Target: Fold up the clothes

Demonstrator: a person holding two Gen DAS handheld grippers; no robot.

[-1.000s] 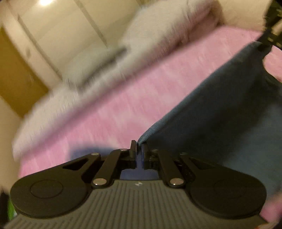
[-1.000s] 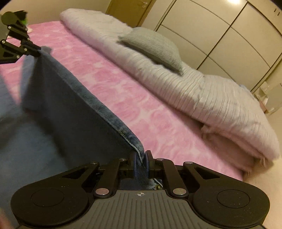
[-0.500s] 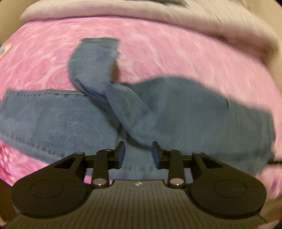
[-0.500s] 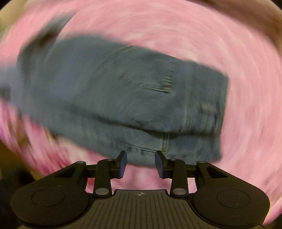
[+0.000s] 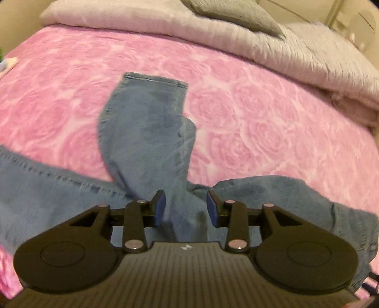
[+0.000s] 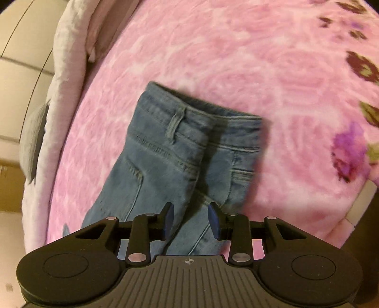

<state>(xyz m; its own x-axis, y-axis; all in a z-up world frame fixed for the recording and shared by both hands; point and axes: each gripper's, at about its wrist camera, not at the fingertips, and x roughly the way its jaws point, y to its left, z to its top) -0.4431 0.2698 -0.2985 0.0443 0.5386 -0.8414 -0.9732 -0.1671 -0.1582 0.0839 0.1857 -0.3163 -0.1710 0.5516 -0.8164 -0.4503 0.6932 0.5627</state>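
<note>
A pair of blue jeans (image 5: 146,132) lies on the pink rose-patterned bedspread (image 5: 260,113). In the left wrist view one leg is flopped back across the other, its hem pointing away from me. My left gripper (image 5: 186,208) is open and empty, just above the crossing of the legs. In the right wrist view the waistband end of the jeans (image 6: 180,147) lies doubled over, belt loop up. My right gripper (image 6: 190,219) is open and empty, over the seat of the jeans.
A folded pale grey duvet (image 5: 236,33) with a grey pillow (image 5: 232,11) on it runs along the far side of the bed. The duvet (image 6: 64,78) and wardrobe doors (image 6: 19,47) show left in the right wrist view. The bed edge (image 6: 350,213) is at right.
One second ago both grippers were shut on the jeans and held them up. They have since let go and opened. The jeans now lie on the bed with one leg flopped over.
</note>
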